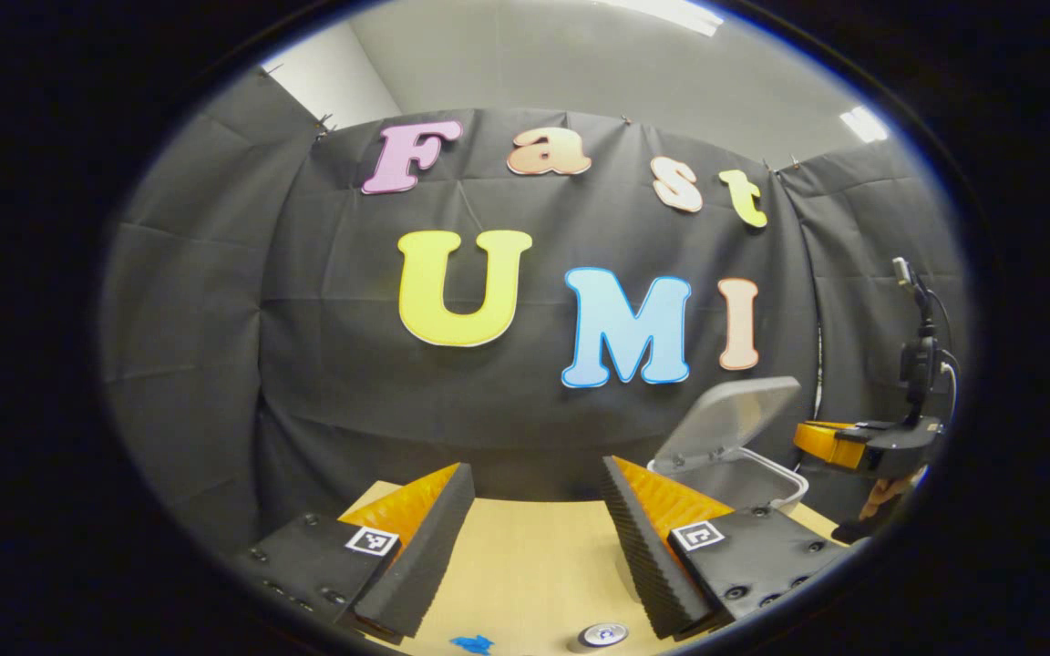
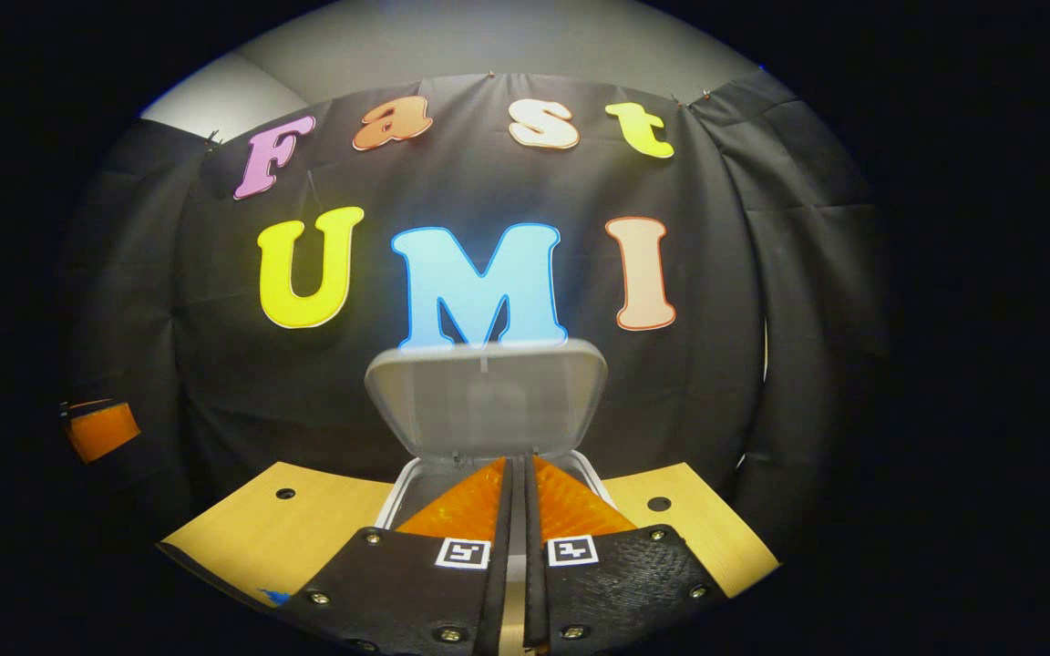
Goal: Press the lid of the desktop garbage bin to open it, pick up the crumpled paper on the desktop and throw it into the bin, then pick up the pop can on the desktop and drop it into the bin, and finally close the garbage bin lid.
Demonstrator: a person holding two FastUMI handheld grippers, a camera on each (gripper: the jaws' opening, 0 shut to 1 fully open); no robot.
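The white desktop bin (image 1: 776, 485) stands at the right of the wooden table, its grey lid (image 1: 730, 421) tilted up and open. In the right gripper view the raised lid (image 2: 487, 401) faces me and the bin's rim (image 2: 400, 490) lies just beyond my right gripper (image 2: 518, 474), which is shut with nothing between its fingers. My left gripper (image 1: 537, 466) is open over the table, empty. The pop can (image 1: 600, 635) stands upright below it at the near edge, only its top showing. The right gripper (image 1: 818, 439) hangs beside the bin, held by a hand.
A small blue scrap (image 1: 472, 644) lies on the wooden table (image 1: 525, 556) left of the can. The black cloth wall rises close behind the bin. The tabletop (image 2: 288, 528) has screw holes on both sides of the bin. The left gripper (image 2: 101, 428) shows at the far left.
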